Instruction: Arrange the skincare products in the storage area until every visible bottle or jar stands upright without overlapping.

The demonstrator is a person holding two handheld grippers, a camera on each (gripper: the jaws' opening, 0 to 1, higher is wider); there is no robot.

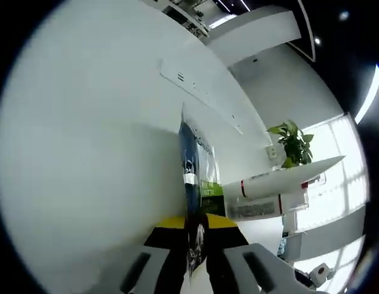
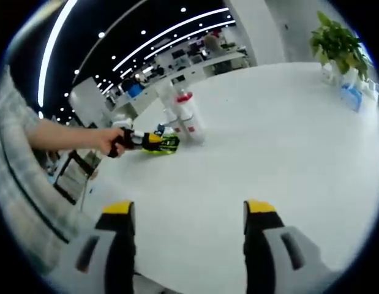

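In the left gripper view, the left tongs (image 1: pixel 197 242) are pinching a flat packet (image 1: pixel 198 184) with blue, white and green print. The packet stands edge-on between the two yellow-tipped jaws and rises up the middle of the view, over the white counter (image 1: pixel 85 159). The view is strongly rolled, so the counter fills the left side like a wall. A potted plant (image 1: pixel 293 144) sits far off at the right.

In the right gripper view, the right tongs (image 2: pixel 188 214) are spread wide, with nothing between the jaws, and they hover over a bare part of the counter (image 2: pixel 287 141). Farther away, to the left, a hand (image 2: pixel 109 141) grips the left tongs (image 2: pixel 157 143), which clamp the green and yellow packet (image 2: pixel 166 144) low over the counter. Just beside the packet stands a white bottle (image 2: pixel 189 119) with a red cap, upright, and a second pale bottle (image 2: pixel 172 119) stands close behind it; whether the two touch is hard to tell. A leafy plant (image 2: pixel 339 40) and a small blue item (image 2: pixel 351 97) sit at the far right edge of the counter, well apart from the bottles.
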